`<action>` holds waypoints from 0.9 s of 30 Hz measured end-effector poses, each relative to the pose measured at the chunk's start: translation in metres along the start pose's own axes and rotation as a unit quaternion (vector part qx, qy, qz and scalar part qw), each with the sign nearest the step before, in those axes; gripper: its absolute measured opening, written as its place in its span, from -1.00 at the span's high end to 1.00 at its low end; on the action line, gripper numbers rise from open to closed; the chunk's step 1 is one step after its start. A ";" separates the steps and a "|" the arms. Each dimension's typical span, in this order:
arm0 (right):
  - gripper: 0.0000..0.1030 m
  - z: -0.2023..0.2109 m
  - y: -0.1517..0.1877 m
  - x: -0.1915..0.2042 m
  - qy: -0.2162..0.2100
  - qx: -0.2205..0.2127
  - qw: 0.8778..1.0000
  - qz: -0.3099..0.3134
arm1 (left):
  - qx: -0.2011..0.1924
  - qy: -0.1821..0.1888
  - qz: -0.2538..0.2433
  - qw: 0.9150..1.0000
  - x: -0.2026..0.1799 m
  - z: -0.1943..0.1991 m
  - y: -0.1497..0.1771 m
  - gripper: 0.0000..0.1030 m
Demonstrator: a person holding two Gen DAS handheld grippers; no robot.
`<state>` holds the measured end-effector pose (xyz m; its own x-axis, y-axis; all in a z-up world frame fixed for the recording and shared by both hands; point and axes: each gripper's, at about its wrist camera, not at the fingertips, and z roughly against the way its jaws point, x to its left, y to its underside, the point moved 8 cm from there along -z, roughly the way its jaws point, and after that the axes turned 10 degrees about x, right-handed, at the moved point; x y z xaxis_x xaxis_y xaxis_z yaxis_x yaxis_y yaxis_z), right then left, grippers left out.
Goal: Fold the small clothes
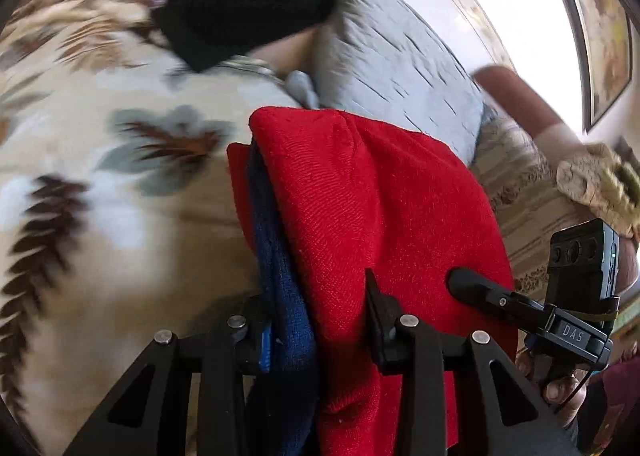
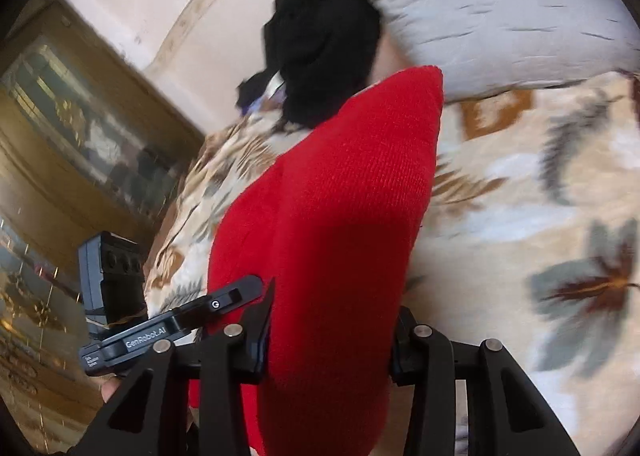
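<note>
Red knit garment (image 1: 384,224) pinched between both left tongs (image 1: 316,320) and right tongs (image 2: 332,332).

A bed fills most of both views, covered by a cream blanket (image 1: 100,176) printed with brown and grey-blue leaves. A pale grey pillow (image 1: 400,68) with short dark dashes lies at its head, touching the blanket's edge. Behind the bed rises a pale wall (image 2: 132,12) with a faint curved ornamental band. In the left wrist view, a dark-framed picture (image 1: 608,36) hangs on that wall, bright light washing out the surface beside it. In the right wrist view, a golden wooden cabinet (image 2: 60,128) with reflective glass panels stands beside the bed.
</note>
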<state>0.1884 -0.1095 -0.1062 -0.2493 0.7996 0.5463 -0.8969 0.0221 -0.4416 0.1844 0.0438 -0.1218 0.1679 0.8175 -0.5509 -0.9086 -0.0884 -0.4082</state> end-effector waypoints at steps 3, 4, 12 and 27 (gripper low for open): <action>-0.27 -0.008 0.001 -0.061 0.010 -0.004 0.998 -0.061 | 0.023 -0.055 -0.003 0.998 -0.005 -0.047 -0.003 -0.01; -0.38 -0.014 0.006 -0.080 0.019 0.003 0.996 -0.090 | 0.043 -0.082 0.004 0.996 0.002 -0.060 0.002 0.00; -0.38 -0.007 0.032 -0.091 0.002 -0.007 0.995 -0.096 | 0.023 -0.073 -0.022 0.997 -0.006 -0.030 0.024 -0.30; -0.28 0.042 0.047 -0.051 0.068 -0.056 0.995 -0.052 | 0.015 -0.099 -0.057 0.993 -0.018 -0.020 0.056 0.01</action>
<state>0.1437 -0.1739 -0.1249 -0.0995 0.8627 0.4958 -0.8669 0.1694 -0.4687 0.1380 0.0128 -0.1488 0.1948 0.9177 -0.3464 -0.8990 0.0259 -0.4371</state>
